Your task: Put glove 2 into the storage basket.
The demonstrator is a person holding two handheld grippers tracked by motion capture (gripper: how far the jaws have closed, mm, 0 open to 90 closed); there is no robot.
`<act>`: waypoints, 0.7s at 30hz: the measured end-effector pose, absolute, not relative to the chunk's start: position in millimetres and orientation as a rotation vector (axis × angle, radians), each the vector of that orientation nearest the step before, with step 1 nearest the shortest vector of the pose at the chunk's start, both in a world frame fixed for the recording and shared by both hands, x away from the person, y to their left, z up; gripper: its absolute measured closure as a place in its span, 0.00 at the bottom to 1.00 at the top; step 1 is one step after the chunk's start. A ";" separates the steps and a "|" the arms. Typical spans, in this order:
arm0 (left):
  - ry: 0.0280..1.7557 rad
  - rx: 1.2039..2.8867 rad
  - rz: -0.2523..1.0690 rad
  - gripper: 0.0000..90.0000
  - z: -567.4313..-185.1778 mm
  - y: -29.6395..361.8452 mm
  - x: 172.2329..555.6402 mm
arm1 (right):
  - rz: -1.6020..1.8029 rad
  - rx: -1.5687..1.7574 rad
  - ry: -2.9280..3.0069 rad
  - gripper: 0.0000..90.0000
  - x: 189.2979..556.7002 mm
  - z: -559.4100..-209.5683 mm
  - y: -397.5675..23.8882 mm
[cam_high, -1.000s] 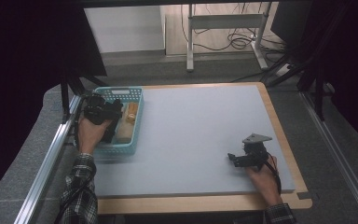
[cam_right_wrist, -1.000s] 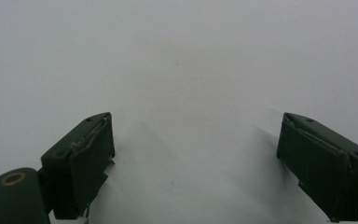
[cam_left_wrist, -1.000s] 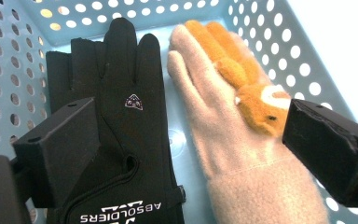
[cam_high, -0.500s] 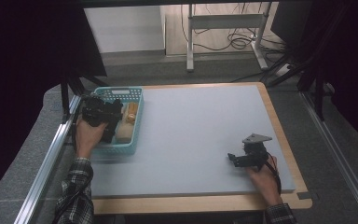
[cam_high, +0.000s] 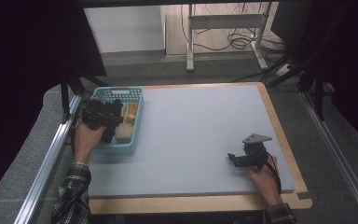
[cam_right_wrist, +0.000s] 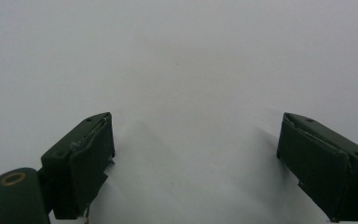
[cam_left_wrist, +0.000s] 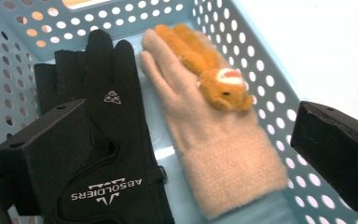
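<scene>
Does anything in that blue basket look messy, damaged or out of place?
Nothing stands out. In the basket a black glove and a beige glove lie flat side by side, undamaged; the left gripper hovers open above them.

A turquoise perforated basket (cam_high: 136, 122) stands at the far left of the grey table mat, holding two gloves laid flat side by side. The black glove (cam_left_wrist: 103, 135), printed "ABSOLDIERS" at the cuff, lies beside a beige fleece glove (cam_left_wrist: 214, 140), edges touching, fingers toward the same basket wall. An orange plush animal figure (cam_left_wrist: 214, 74) sits on the beige glove's back.
</scene>
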State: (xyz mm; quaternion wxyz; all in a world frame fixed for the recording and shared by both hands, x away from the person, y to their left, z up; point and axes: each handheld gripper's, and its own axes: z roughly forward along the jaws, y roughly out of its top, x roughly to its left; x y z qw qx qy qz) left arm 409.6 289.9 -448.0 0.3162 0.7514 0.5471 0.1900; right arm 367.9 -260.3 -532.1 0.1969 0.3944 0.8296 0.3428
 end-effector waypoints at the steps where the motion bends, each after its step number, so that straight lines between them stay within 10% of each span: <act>1: 1.434 1.980 0.502 0.00 -447.3 288.8 408.8 | 0.960 1.104 2.323 0.12 367.9 -532.1 -260.3; 21: 1.287 2.023 0.470 0.00 -443.4 257.2 391.9 | 0.959 1.104 2.322 0.12 367.7 -532.0 -260.2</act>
